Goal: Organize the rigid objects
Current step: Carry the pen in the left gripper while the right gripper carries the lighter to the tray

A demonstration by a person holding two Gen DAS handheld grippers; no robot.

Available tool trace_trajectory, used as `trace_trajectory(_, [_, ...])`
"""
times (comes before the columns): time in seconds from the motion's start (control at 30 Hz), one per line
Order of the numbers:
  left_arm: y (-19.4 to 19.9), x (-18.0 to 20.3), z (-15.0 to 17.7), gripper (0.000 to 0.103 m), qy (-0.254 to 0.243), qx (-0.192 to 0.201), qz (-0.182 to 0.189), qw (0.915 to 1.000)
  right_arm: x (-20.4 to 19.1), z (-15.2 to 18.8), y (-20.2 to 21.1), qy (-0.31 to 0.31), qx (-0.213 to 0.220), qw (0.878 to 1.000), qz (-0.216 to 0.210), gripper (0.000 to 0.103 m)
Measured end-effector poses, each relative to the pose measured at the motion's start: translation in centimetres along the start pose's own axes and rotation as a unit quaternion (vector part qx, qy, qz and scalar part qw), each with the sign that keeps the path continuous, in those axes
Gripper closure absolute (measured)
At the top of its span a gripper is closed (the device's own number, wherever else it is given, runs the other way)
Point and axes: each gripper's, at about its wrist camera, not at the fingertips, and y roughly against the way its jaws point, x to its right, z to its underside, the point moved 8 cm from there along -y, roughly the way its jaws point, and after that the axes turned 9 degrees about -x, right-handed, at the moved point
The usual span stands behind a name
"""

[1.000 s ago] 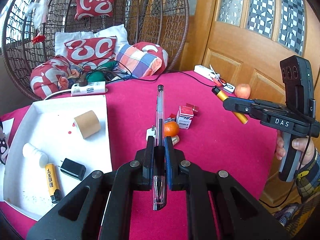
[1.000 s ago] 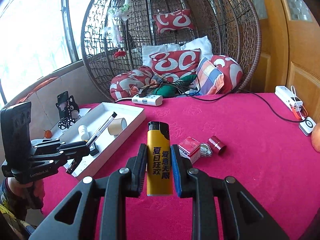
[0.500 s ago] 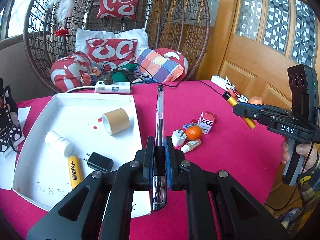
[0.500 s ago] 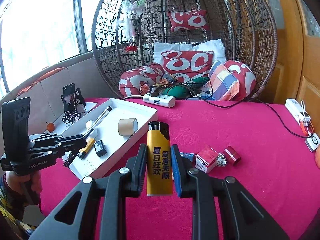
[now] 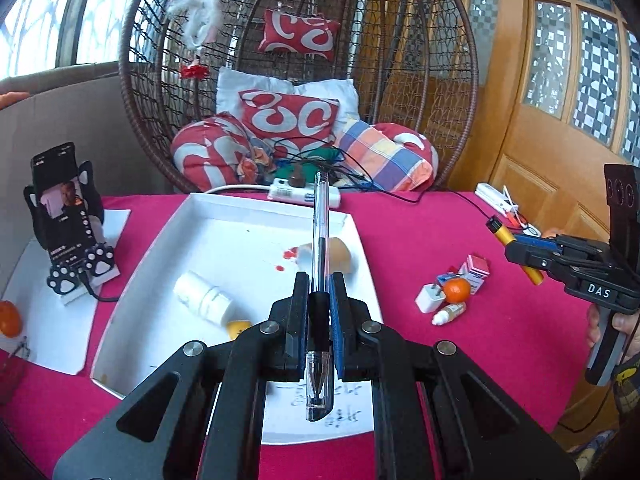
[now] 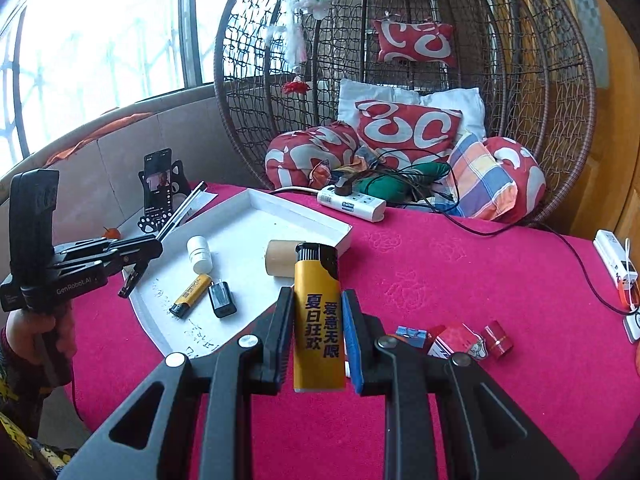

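Left wrist view: the left tongs are clamped on a clear pen that runs forward between the jaws, its tip end sticking out behind them and its far end over the white tray. Under and beyond the pen the tray holds a white bottle, a cardboard roll and a yellow lighter beside a black charger. To the right, on the red table, a white plug, a small orange, a dropper bottle and a red-and-white box lie close together.

From the right wrist camera, the right tongs are closed on an upright yellow lighter with black characters, held above the table just right of the tray's near corner. A phone on a paw-print stand sits left of the tray, and a white power strip lies behind it.
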Motion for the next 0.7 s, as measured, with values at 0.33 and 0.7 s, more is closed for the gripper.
trace_trajectory(0.33, [-2.9, -5.6, -0.9, 0.094, 0.034, -0.026, -0.059, 0.9973, -5.7, -2.4, -4.9, 0.036, -0.036, 0.996, -0.075, 0.080])
trace_trajectory(0.7, [-8.1, -7.3, 0.1, 0.094, 0.049, -0.066, -0.128, 0.9883, -9.9, -2.7, -13.8, 0.037, -0.101, 0.990, -0.091, 0.080])
